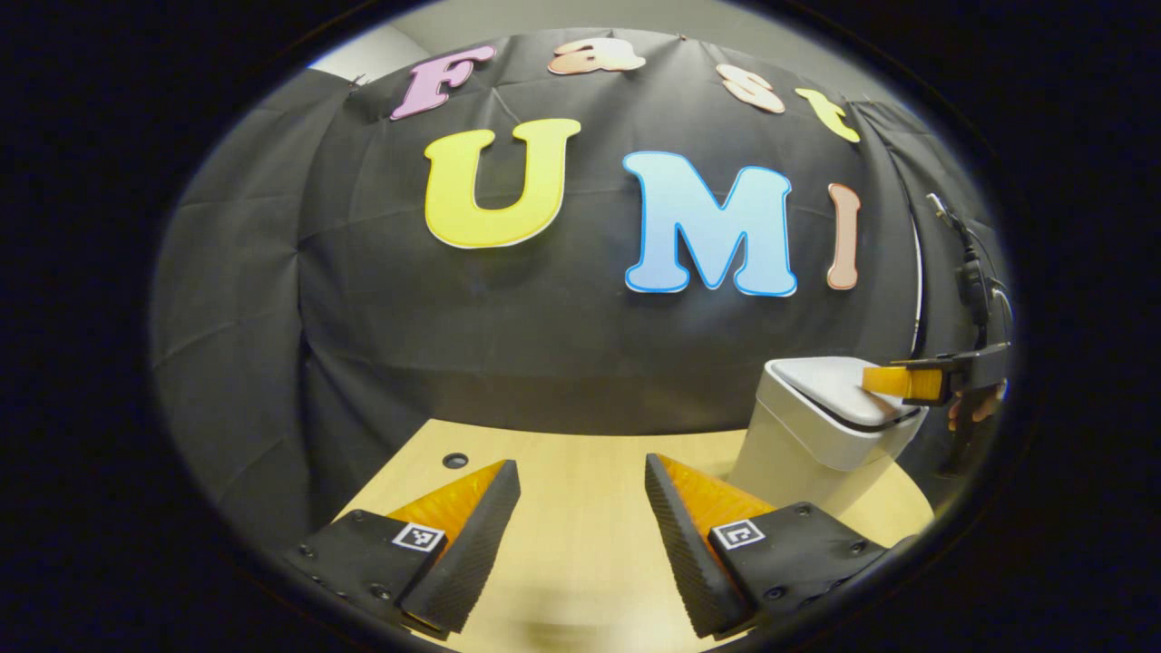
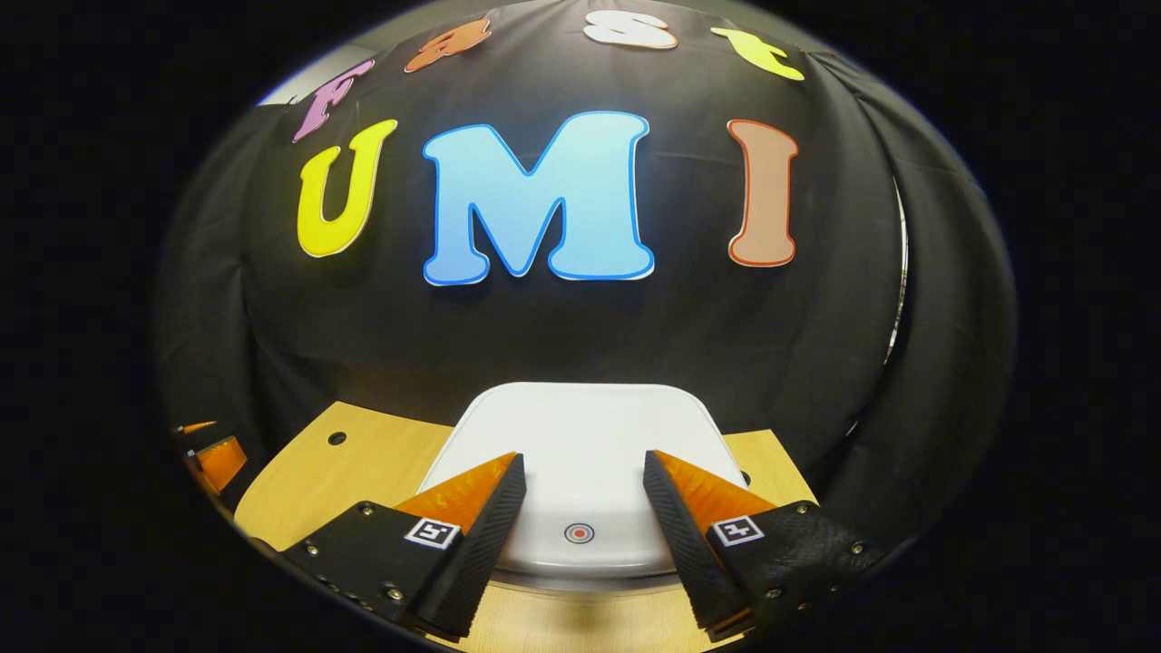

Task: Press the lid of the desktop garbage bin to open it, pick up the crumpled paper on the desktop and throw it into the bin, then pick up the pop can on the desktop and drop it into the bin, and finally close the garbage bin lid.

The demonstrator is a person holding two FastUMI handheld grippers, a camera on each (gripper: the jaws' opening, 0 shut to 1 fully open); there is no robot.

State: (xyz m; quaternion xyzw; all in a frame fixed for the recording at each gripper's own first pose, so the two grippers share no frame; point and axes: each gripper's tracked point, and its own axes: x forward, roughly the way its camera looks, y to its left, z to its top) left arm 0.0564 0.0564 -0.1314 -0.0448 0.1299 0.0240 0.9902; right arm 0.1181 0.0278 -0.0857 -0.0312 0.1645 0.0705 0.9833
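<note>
White bin (image 2: 580, 453) is seen at 6 o'clock in right gripper view, lid (image 2: 580, 435) shut, red press mark (image 2: 579, 532) between fingers. Right gripper (image 2: 580, 476) is held open over lid, nothing gripped; contact cannot be told. Left gripper (image 1: 580, 481) is held open, empty, above wooden desktop (image 1: 580, 544); bin at 4 o'clock there. Task is judged either barely begun or at final closing; which cannot be told.
</note>
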